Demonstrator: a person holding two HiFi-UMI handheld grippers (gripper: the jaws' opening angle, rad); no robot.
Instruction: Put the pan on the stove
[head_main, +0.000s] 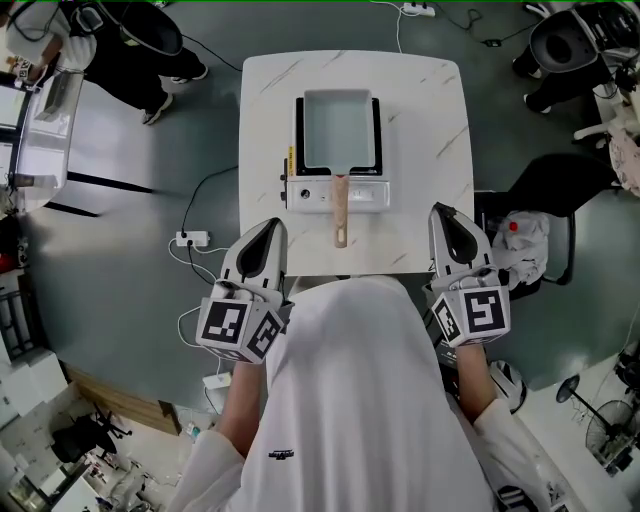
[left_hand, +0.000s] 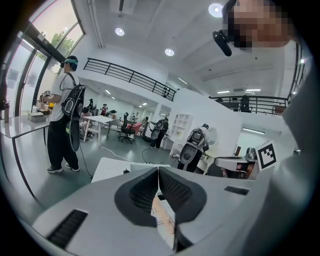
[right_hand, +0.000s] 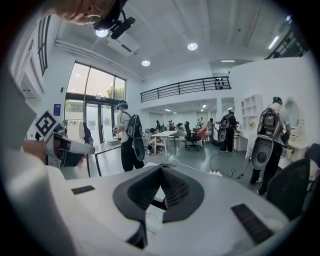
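Note:
In the head view a rectangular grey pan (head_main: 338, 130) with a wooden handle (head_main: 340, 210) rests on a white portable stove (head_main: 336, 190) in the middle of a white marble table (head_main: 430, 120). The handle points toward me. My left gripper (head_main: 268, 228) is held at the table's near left edge, shut, with nothing in it. At the near right edge is my right gripper (head_main: 441, 212), also shut and empty. Both gripper views point level across the room; the left gripper (left_hand: 158, 170) and right gripper (right_hand: 161, 169) show their jaws pressed together.
A power strip (head_main: 191, 240) and cables lie on the floor left of the table. An office chair with a bag (head_main: 525, 235) stands to the right. People with backpacks (right_hand: 131, 135) stand around the room, along with other tables and chairs.

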